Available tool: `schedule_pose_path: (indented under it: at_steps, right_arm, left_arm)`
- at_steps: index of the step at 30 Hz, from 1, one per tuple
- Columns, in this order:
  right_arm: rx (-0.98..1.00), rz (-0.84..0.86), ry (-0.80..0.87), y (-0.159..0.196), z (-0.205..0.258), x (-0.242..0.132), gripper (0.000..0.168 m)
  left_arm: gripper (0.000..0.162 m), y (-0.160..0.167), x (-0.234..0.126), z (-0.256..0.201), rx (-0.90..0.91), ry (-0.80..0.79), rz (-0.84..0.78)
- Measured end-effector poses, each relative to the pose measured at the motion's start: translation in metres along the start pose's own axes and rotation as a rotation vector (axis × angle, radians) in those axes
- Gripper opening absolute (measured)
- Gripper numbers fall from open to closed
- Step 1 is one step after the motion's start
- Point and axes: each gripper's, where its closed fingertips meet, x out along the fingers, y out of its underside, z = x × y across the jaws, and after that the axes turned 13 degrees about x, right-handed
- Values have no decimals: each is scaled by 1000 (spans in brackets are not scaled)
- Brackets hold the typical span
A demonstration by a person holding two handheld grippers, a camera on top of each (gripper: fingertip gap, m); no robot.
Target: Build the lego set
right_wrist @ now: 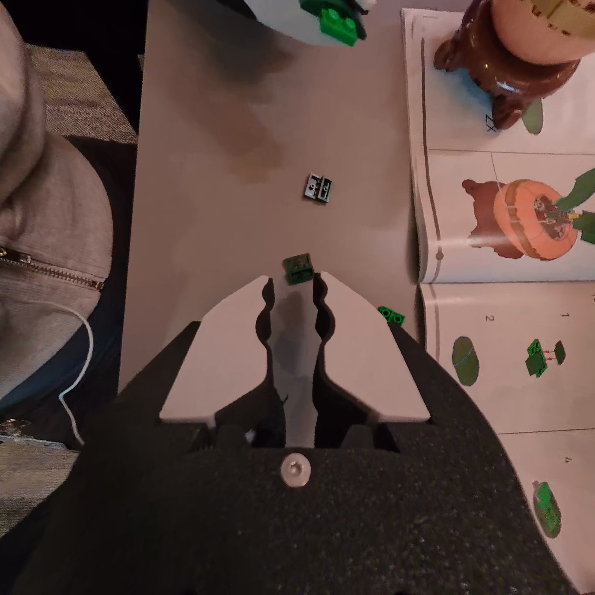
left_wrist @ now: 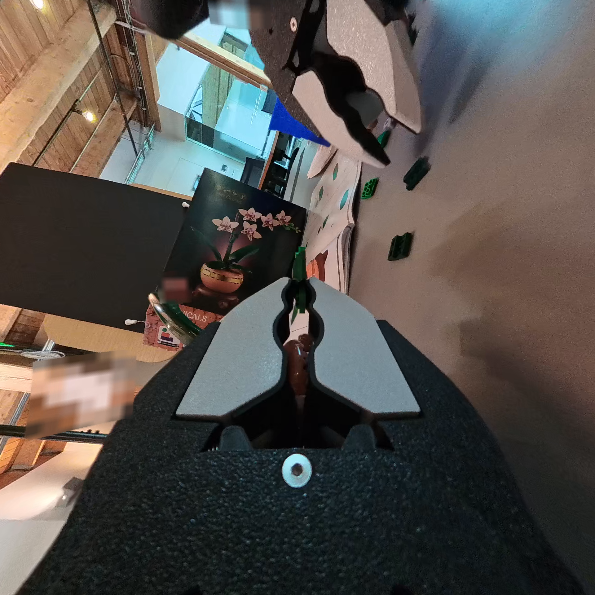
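My left gripper (left_wrist: 297, 281) is shut on a thin dark green lego piece (left_wrist: 301, 257) that sticks out past the fingertips, held above the table. In the right wrist view this piece carries a bright green studded plate (right_wrist: 338, 22) at the top edge. My right gripper (right_wrist: 293, 280) is open and empty, low over the grey table (right_wrist: 225, 193). A small dark green brick (right_wrist: 299, 269) lies just ahead of its tips. The right gripper also shows in the left wrist view (left_wrist: 399, 145). The brown and peach lego pot (right_wrist: 515, 64) stands on the open instruction booklet (right_wrist: 483, 289).
A grey piece (right_wrist: 317, 187) lies farther along the table and a bright green plate (right_wrist: 392, 314) lies beside my right finger. More green pieces (left_wrist: 400, 246) are scattered on the table. The set's box (left_wrist: 231, 244) stands behind the booklet. A person's jacket (right_wrist: 48, 225) is at the left. Left tips to right tips: about 12 centimeters.
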Motion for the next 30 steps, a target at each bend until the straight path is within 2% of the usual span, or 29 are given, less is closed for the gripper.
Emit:
schedule_pose_path:
  at_steps: [5,11,13,16,18,19,21,23,27,30]
  right_arm:
    - [-137,33,20,-2,1,9,20]
    - [-73,57,-65,-1,1,16,8]
    - [1,34,-188,-5,16,13,1]
    - [244,-37,-363,-20,29,0,1]
    - [367,-28,-277,-16,7,2,1]
    - [362,-26,-223,-12,-2,3,2]
    - [318,-28,-186,-8,-5,2,7]
    - [272,-26,-170,-7,-2,0,22]
    - [150,-65,-83,-7,1,-12,28]
    - [41,9,62,11,-11,-17,29]
  left_arm:
    - [5,-2,0,0,1,-1,-7]
    - [5,-3,-1,0,6,-1,-8]
    - [5,-2,-1,0,1,-3,-11]
    - [5,-3,-2,1,-8,-5,-17]
    - [5,-3,-2,1,-6,-4,-18]
    - [5,-3,-1,0,-4,-3,-17]
    - [5,-2,-1,0,0,0,-14]
    - [5,-2,0,-1,0,1,-10]
    - [5,-2,0,-3,3,6,-6]
    - [5,-1,0,-5,19,17,1]
